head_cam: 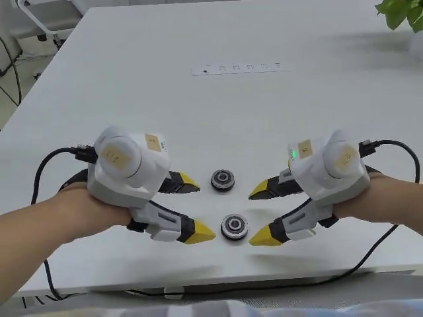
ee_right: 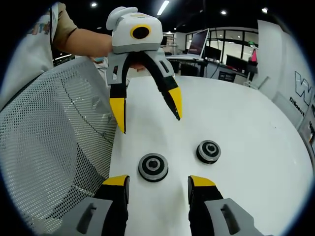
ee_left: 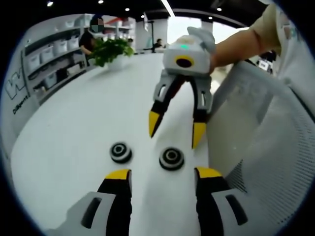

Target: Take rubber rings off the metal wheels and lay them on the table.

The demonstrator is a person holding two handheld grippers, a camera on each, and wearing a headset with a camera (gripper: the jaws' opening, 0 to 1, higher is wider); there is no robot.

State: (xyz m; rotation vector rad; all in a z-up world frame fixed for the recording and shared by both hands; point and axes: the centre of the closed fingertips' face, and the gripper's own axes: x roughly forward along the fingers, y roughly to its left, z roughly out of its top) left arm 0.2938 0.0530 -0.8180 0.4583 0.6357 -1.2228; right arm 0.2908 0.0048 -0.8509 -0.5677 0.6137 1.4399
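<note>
The left gripper point(head_cam: 198, 208) and the right gripper point(head_cam: 256, 216) face each other tip to tip across the white table point(head_cam: 132, 79). Both have their jaws spread wide and hold nothing. They look poised this way so that one can pin a wheel while the other peels its band.

The nearer metal wheel point(head_cam: 234, 226) lies flat in the gap between the two pairs of yellow tips. In the left gripper view it sits just ahead of the left gripper's own jaws, closer to the right-hand one point(ee_left: 172, 158). In the right gripper view it sits just ahead, closer to the left-hand one point(ee_right: 153, 167).

The farther metal wheel point(head_cam: 223, 179) lies outside each gripper's jaw line, off towards the far tips.

Each wheel wears a dark outer band, which I judge to be its rubber ring point(ee_right: 141, 167); neither is off yet.

Nothing lies between the tips and the wheels. The likeliest hindrance is the opposing gripper, since the tips are near each other. A power strip point(head_cam: 241, 68) lies well beyond the jaws, and a plant point(head_cam: 403, 13) is at the far corner. A mesh chair back point(ee_right: 59, 137) stands beside the near table edge.
</note>
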